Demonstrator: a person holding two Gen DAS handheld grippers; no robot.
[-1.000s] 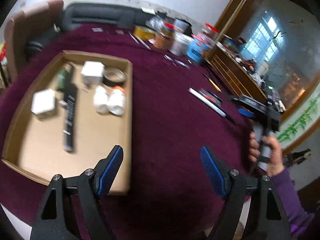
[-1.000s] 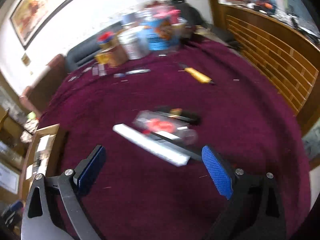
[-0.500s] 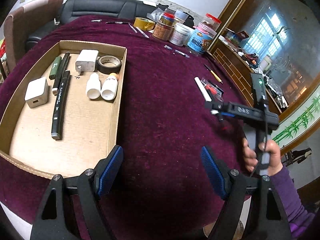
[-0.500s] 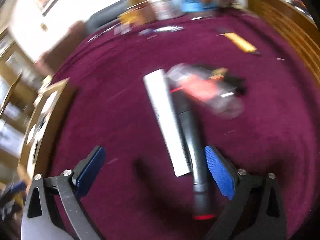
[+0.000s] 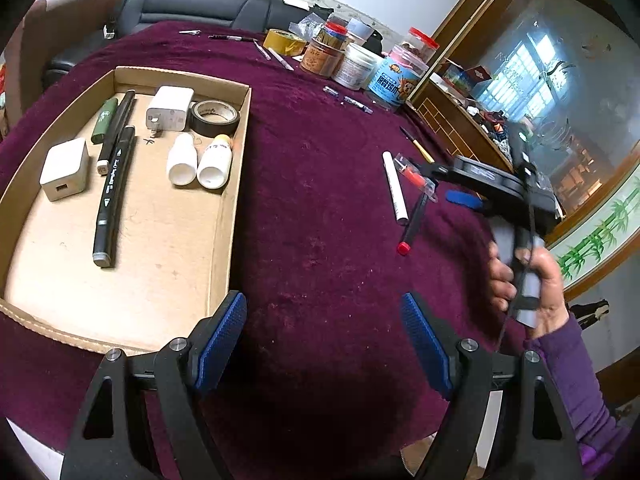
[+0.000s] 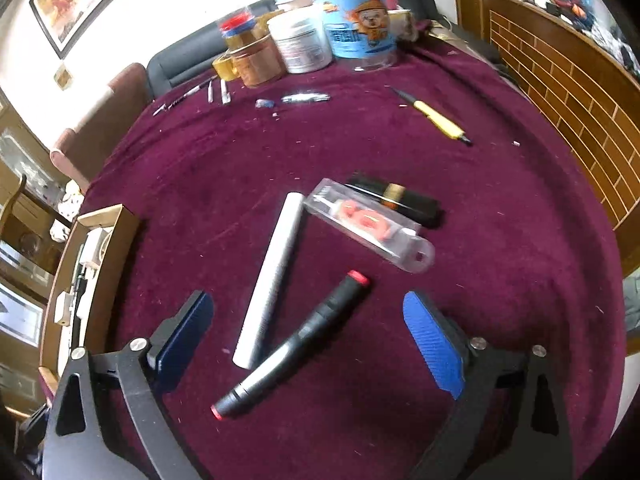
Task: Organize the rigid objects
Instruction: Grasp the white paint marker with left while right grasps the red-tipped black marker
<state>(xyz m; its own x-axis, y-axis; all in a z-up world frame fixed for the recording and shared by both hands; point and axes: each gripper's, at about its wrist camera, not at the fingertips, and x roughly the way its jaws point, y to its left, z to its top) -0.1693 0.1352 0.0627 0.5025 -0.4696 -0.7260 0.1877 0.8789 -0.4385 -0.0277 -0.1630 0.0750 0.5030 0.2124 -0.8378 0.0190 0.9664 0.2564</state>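
Observation:
A black marker with red ends (image 6: 292,344) lies on the maroon cloth between the open jaws of my right gripper (image 6: 316,328). A white stick (image 6: 272,276) lies beside it, and a clear case with red contents (image 6: 372,224) beyond. In the left wrist view the marker (image 5: 412,220), the white stick (image 5: 395,192) and the right gripper's body (image 5: 492,184) show at the right. My left gripper (image 5: 324,340) is open and empty over the cloth, beside the cardboard tray (image 5: 224,216), which holds chargers, markers, tape and small bottles.
A black box (image 6: 400,200) lies behind the clear case. A yellow pen (image 6: 436,118) lies farther back. Jars and tubs (image 6: 312,40) stand at the table's far edge, with small pens near them. A wooden rail (image 6: 568,92) runs along the right.
The right gripper has moved over the black marker, which now lies between its jaws. The left gripper has hardly moved.

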